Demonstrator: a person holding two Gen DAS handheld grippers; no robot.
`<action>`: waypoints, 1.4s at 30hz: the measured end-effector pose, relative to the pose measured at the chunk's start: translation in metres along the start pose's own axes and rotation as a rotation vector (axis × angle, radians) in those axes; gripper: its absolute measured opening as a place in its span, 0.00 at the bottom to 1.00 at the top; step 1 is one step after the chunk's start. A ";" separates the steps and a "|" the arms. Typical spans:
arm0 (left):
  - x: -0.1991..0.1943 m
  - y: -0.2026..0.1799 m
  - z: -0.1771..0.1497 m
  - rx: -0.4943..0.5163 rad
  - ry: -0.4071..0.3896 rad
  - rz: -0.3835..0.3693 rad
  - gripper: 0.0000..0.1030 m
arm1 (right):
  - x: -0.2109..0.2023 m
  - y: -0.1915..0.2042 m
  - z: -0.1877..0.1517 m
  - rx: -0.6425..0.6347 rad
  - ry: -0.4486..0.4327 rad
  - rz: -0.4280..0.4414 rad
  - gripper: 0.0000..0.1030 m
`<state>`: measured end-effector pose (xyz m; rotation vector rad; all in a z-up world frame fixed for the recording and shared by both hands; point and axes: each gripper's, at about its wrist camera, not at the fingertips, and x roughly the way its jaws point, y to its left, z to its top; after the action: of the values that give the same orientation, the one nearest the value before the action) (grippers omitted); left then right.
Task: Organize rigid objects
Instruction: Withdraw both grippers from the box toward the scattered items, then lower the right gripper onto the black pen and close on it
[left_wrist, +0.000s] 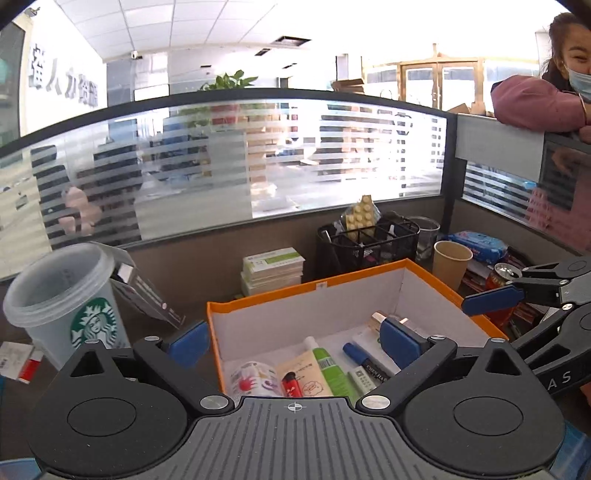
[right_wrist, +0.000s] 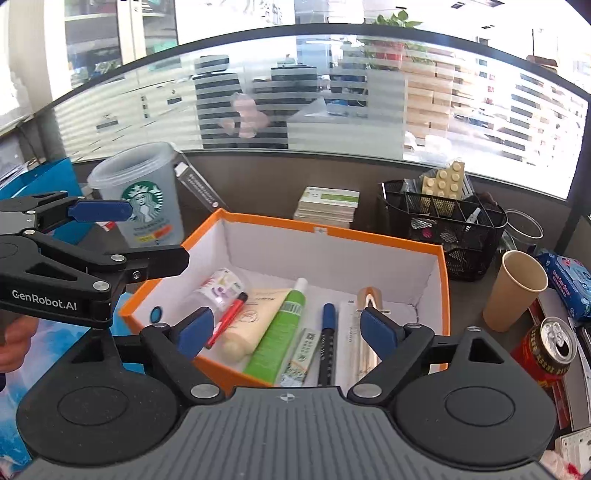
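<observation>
Office desk clutter rings an orange box (right_wrist: 441, 266) at twelve o'clock, tubes (right_wrist: 275, 339) and pens (right_wrist: 327, 343) laid parallel inside to fit. Left gripper (left_wrist: 295, 341) and right gripper (right_wrist: 286, 332) hover over it, released, empty.

Both cameras sit on hand-held grippers and look forward and downward, close over the orange-rimmed white cardboard box (left_wrist: 406, 291) (right_wrist: 441, 280). The left wrist view looks from the box's near left corner, the right wrist view from its near edge. Both share the box, the translucent plastic cup with a green logo (left_wrist: 62, 306) (right_wrist: 142, 195) left of it, and the black wire-mesh organiser (left_wrist: 369, 243) (right_wrist: 443, 229) behind it.
</observation>
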<state>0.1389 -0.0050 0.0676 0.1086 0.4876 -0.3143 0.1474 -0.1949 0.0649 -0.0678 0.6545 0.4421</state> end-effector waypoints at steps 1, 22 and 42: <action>-0.003 0.001 -0.003 -0.003 -0.001 0.000 0.97 | -0.001 0.002 -0.002 0.000 0.001 0.002 0.84; -0.030 0.010 -0.052 -0.027 0.042 0.000 0.97 | -0.041 0.028 -0.042 0.012 -0.033 0.039 0.87; -0.018 0.011 -0.136 0.085 0.130 -0.114 0.97 | -0.028 -0.016 -0.128 0.074 0.056 0.042 0.96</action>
<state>0.0672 0.0347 -0.0431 0.1848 0.6112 -0.4414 0.0612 -0.2449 -0.0213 0.0035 0.7279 0.4573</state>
